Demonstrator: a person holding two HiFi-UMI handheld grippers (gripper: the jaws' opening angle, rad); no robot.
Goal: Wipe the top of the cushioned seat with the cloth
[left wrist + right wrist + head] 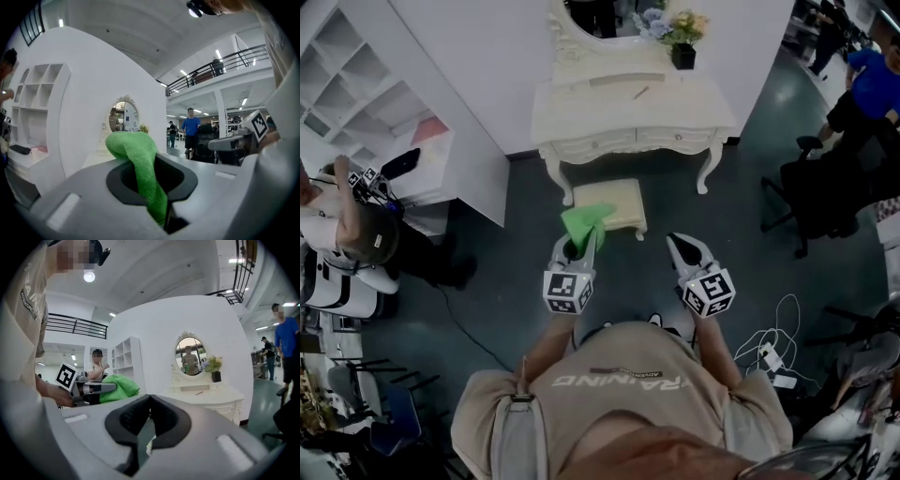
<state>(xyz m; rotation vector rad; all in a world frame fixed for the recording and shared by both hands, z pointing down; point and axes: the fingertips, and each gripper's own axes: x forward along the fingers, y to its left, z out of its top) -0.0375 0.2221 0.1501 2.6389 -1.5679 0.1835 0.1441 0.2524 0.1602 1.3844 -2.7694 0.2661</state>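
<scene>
Cloth: green, nubbly terry weave. Cushioned seat: cream padded fabric, matt. Left gripper jaws: matt grey plastic.

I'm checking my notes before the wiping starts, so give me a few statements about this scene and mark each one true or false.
1. The left gripper is clamped on the green cloth. True.
2. The right gripper grips a corner of the cloth. False: its jaws are together with nothing between them.
3. The cushioned seat stands in front of the dressing table. True.
4. The cloth lies spread flat across the seat. False: it is bunched up in the left gripper's jaws.
5. The flower pot stands on the floor beside the seat. False: it stands on top of the dressing table, near the mirror.
</scene>
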